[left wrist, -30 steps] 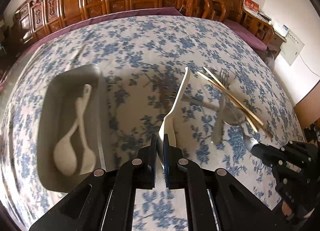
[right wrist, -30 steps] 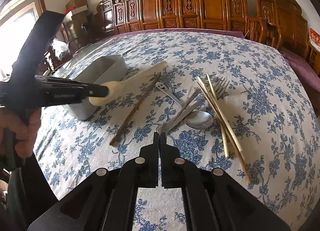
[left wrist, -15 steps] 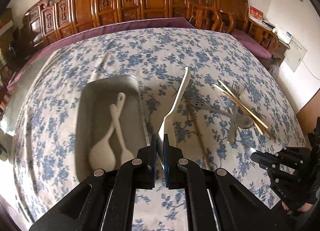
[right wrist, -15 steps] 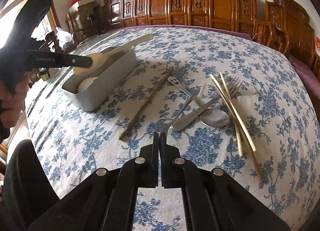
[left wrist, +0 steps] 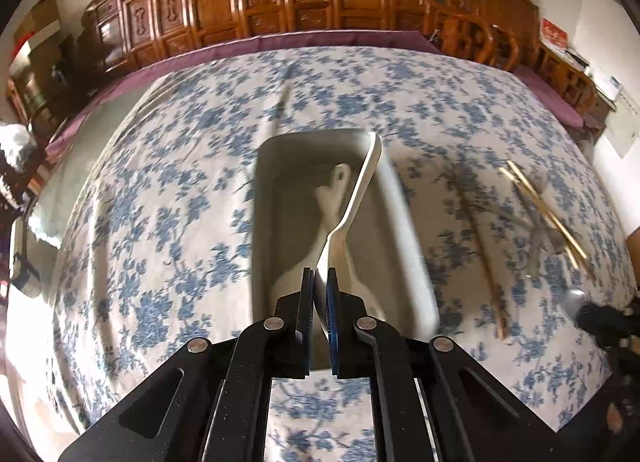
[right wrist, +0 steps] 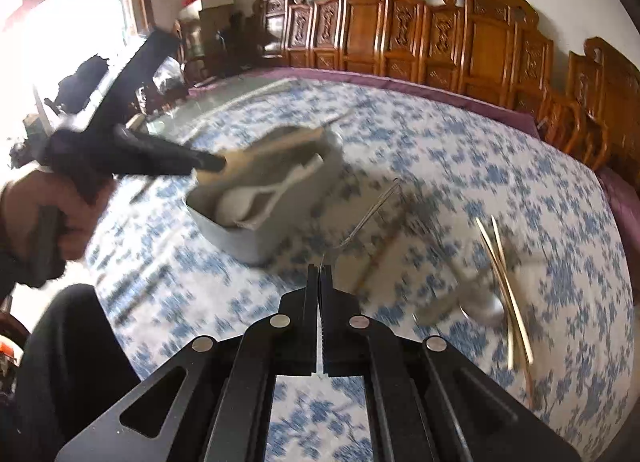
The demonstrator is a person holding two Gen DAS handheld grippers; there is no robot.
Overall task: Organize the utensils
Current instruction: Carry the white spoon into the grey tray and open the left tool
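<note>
Left wrist view: our cream spatula [left wrist: 356, 198], clamped in the left tongs [left wrist: 318, 282], has swung from over the floral surface [left wrist: 160, 202] to right above the grey tray [left wrist: 408, 262] with two spoons [left wrist: 332, 198]. Drop's next, we reckon. Right tongs [right wrist: 319, 274] pinch a thin metal utensil [right wrist: 372, 210].

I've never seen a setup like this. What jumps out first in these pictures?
Probably the left gripper, shut on a pale spatula held over the grey tray at the middle of the blue-flowered tablecloth, where two pale spoons already lie. To the right of the tray, chopsticks and metal cutlery lie loose on the cloth. The right gripper is shut on a thin metal utensil.
</note>
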